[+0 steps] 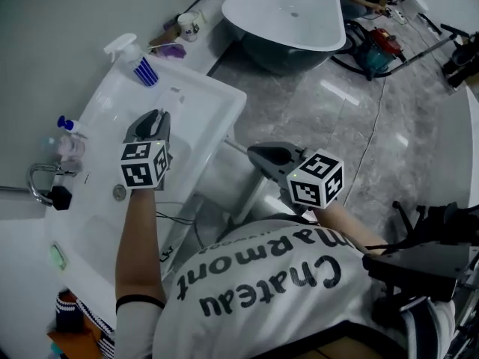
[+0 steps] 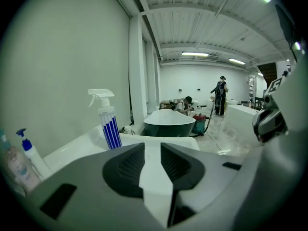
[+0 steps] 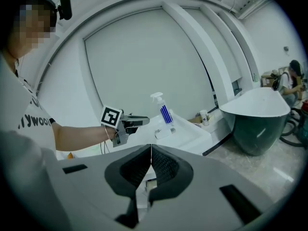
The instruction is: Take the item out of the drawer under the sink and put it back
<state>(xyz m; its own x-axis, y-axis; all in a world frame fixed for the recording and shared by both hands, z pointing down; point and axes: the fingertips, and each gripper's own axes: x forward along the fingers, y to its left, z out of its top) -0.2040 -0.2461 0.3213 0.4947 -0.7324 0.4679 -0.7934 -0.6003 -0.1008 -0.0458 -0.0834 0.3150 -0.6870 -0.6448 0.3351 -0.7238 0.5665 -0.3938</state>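
The left gripper (image 1: 155,117) is held above the sink (image 1: 206,103), over its basin, and is pointed toward the spray bottle (image 1: 139,60) that stands on the sink's far corner. Its jaws are set slightly apart; only the sink's white surface is seen through the narrow gap, and nothing is gripped. The right gripper (image 1: 253,152) is held just off the sink's front edge, on the side away from the wall. Its jaws are closed together at the tips, and nothing is clamped between them. A tap (image 1: 41,182) is fixed at the sink's wall side, and a pump bottle (image 1: 71,142) stands just beside it. A bathtub (image 1: 288,17) stands beyond the sink's far end. The item from the drawer under the sink cannot be seen in any view and is held by neither gripper.
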